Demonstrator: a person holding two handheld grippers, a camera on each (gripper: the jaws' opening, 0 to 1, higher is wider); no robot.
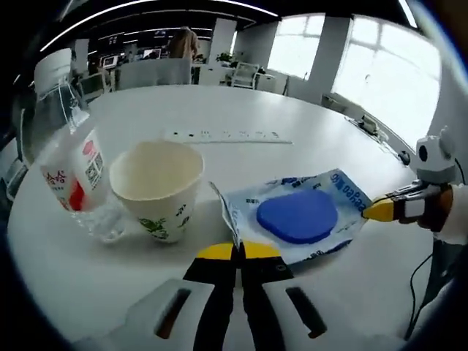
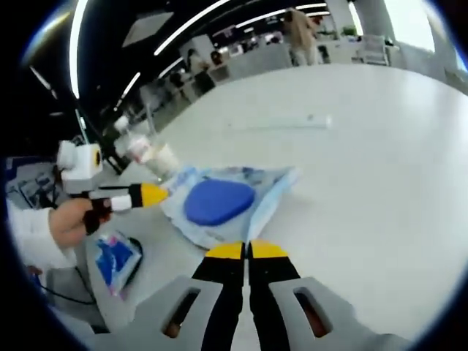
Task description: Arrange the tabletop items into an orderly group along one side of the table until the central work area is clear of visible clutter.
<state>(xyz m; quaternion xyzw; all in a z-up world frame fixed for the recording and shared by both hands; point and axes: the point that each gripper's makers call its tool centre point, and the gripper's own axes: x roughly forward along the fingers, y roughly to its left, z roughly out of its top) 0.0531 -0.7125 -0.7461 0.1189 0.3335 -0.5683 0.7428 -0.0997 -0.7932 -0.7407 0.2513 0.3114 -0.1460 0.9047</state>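
Gripping opposite edges of the blue pouch (image 1: 303, 216), left gripper (image 1: 235, 250) and right gripper (image 2: 247, 250) fingers are clamped together; paper cup (image 1: 157, 189) and bottle (image 1: 69, 157) stand left of the left fingers on the bench (image 1: 241, 110).

Blue-padded packet (image 1: 307, 216) beside paper cup (image 1: 157, 186)

On the table (image 1: 307, 124), bottle (image 1: 69, 164) touching cup (image 1: 157, 186), packet (image 1: 303, 216) beside cup, power strip (image 1: 227, 136) behind
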